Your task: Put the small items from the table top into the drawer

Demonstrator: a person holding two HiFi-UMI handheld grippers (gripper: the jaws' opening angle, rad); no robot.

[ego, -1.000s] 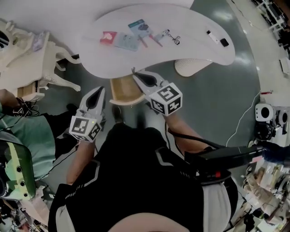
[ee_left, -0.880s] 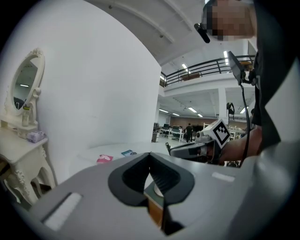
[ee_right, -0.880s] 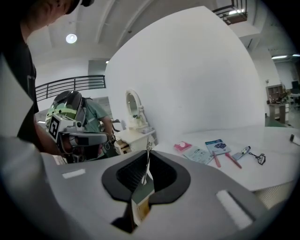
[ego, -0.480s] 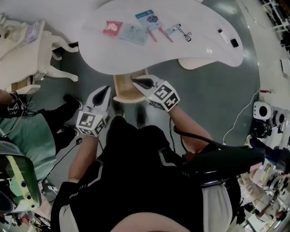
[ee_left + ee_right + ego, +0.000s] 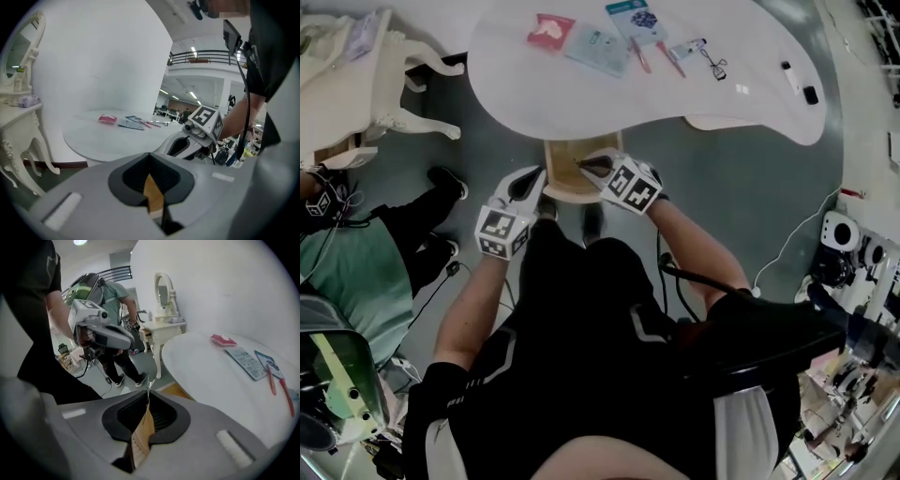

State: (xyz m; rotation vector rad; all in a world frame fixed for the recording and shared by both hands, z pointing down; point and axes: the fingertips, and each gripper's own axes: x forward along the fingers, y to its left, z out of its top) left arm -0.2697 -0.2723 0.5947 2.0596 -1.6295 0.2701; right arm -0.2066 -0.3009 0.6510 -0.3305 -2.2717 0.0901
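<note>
The white curved table top [image 5: 581, 94] has the small things lying in a loose row on its far part: a little red packet [image 5: 549, 31], a flat pale blue packet [image 5: 595, 49], a blue-green card [image 5: 635, 16], two thin pink sticks [image 5: 639, 54] and a black wire eyelash curler [image 5: 715, 64]. None of them is in the drawer yet, and none is held. The light brown wooden drawer [image 5: 564, 176] sticks out from under the near edge of the table, toward the person. Its open top faces up, so things can be dropped in from above. Both hands are low by the drawer, well apart from the small things. The left gripper [image 5: 532, 176] is just beside the drawer's left edge, with its jaws pressed together and nothing in them. The right gripper [image 5: 584, 163] points down over the drawer. Its jaws meet at the tips too, and only brown wood shows through the slit behind them. I think the hands are there to get the drawer ready first. The pink sticks are the long things. They lie side by side and slanted, with their far ends more to the left and their near ends more to the right.
</note>
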